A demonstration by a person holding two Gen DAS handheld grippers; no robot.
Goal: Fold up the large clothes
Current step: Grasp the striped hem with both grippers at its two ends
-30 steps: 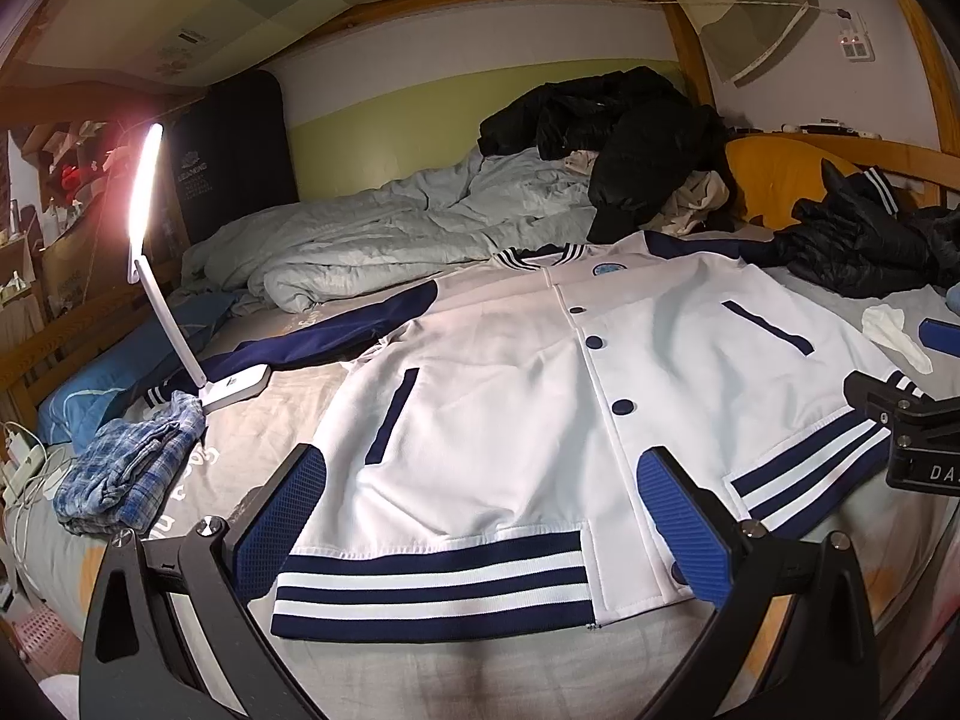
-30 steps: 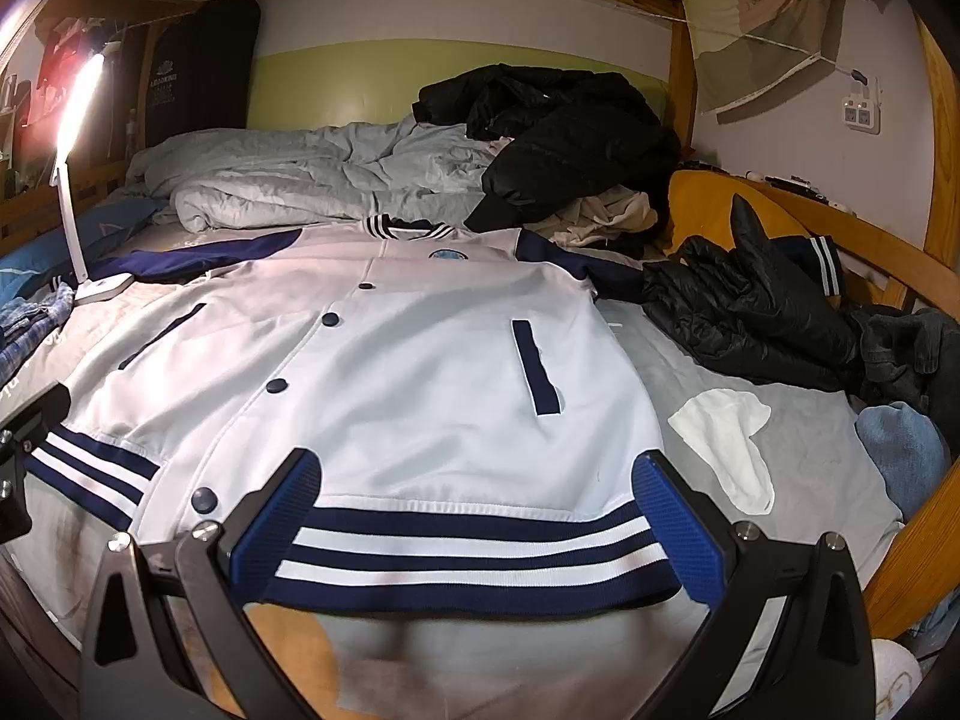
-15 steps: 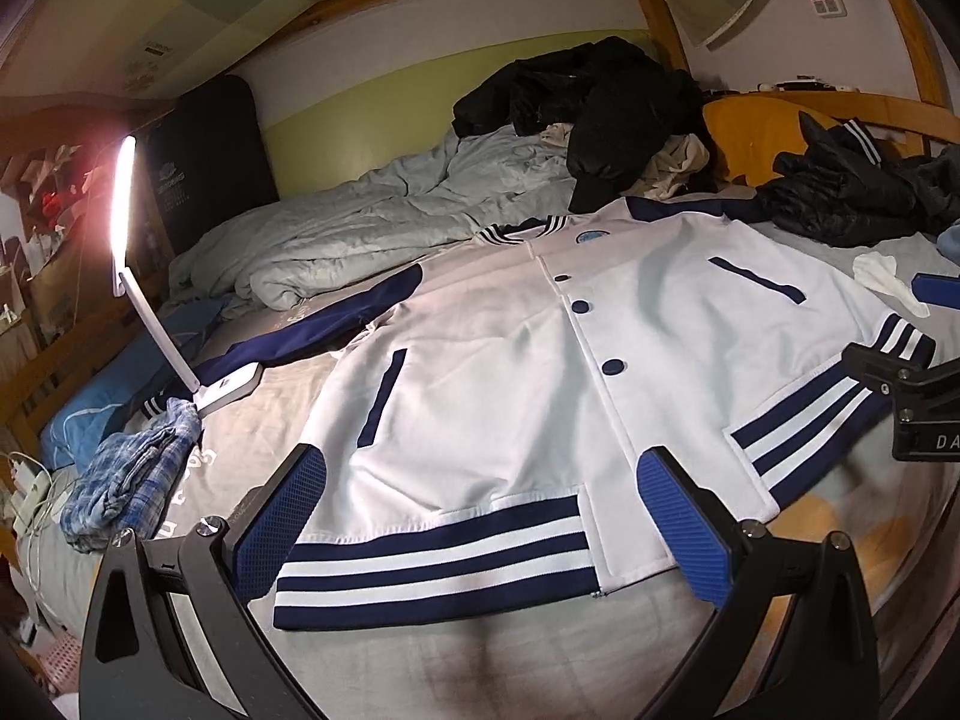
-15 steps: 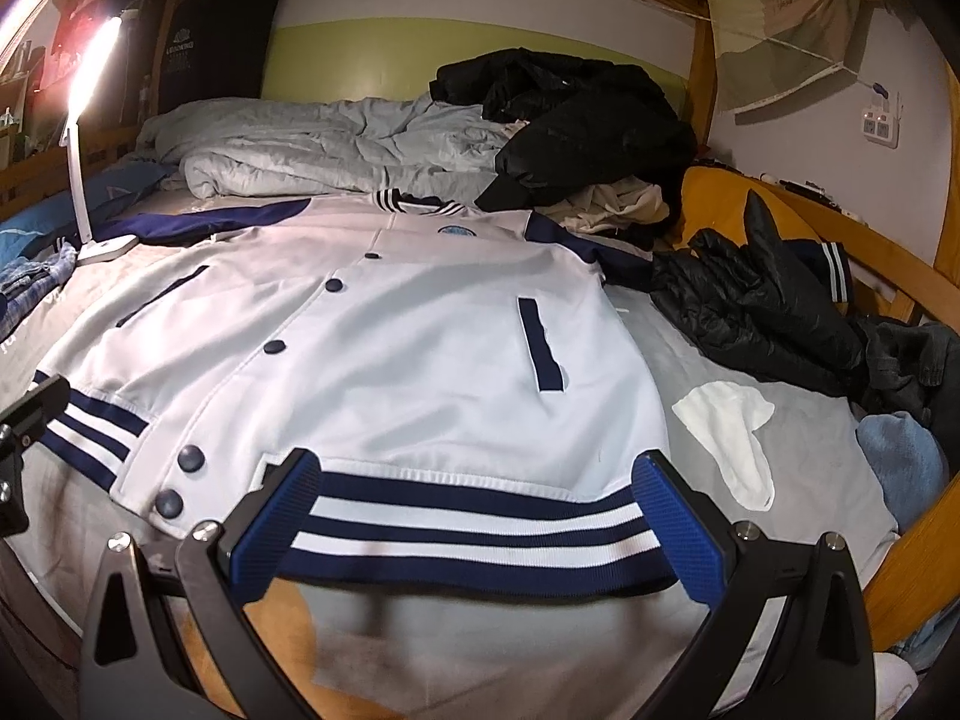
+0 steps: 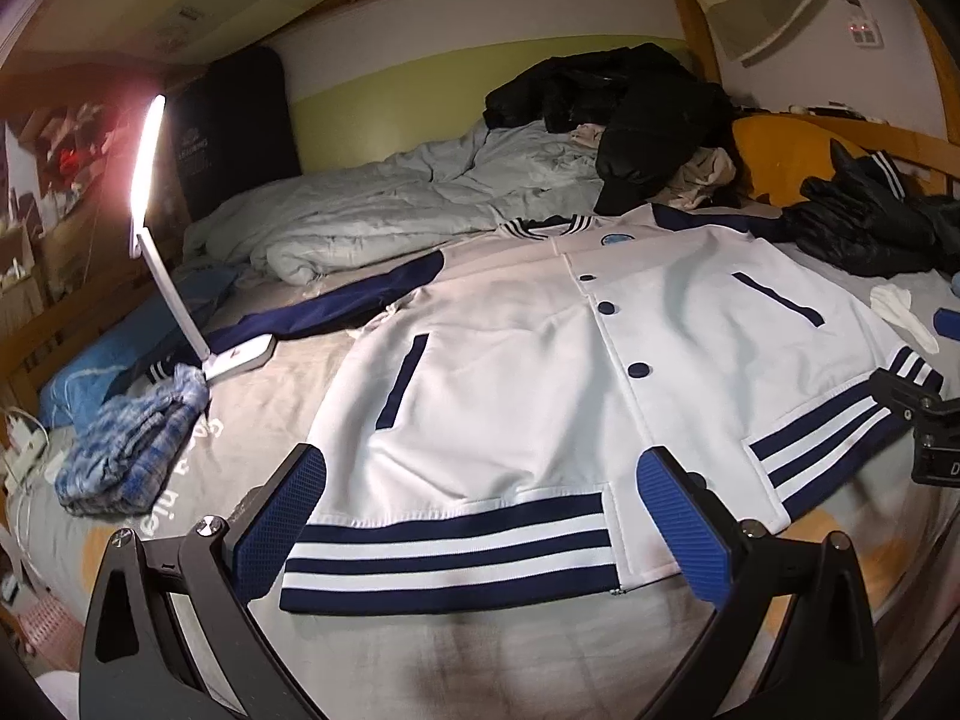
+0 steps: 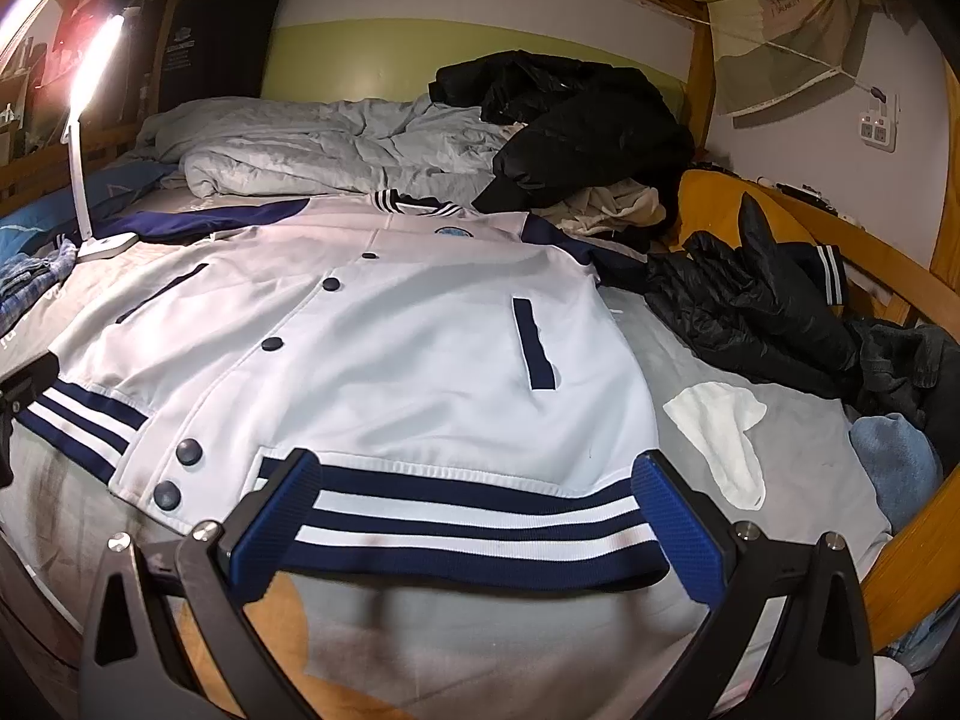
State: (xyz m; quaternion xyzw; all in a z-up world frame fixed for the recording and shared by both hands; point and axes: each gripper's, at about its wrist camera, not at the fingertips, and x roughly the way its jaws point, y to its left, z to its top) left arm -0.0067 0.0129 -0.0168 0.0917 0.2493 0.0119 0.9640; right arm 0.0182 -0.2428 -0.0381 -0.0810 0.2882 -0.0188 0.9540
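A white varsity jacket (image 5: 528, 360) with navy sleeves, navy buttons and a striped hem lies flat, front up, on the bed. My left gripper (image 5: 480, 516) stands open just above the hem's left half, nothing between its blue pads. The same jacket (image 6: 384, 348) fills the right wrist view, where my right gripper (image 6: 474, 510) hangs open over the hem's right half. One navy sleeve (image 5: 336, 306) stretches toward the lamp. The other sleeve (image 6: 600, 252) runs under black clothes.
A lit white desk lamp (image 5: 180, 276) stands on the bed by a blue checked cloth (image 5: 132, 444). A crumpled grey duvet (image 5: 384, 210) and black coats (image 6: 576, 120) lie behind. A black puffer jacket (image 6: 756, 312), a white sock (image 6: 720, 438) and the wooden rail (image 6: 912, 546) are right.
Both grippers have shifted slightly over the hem, and the views have swung a little. The jacket lies as before and both grippers stay open.
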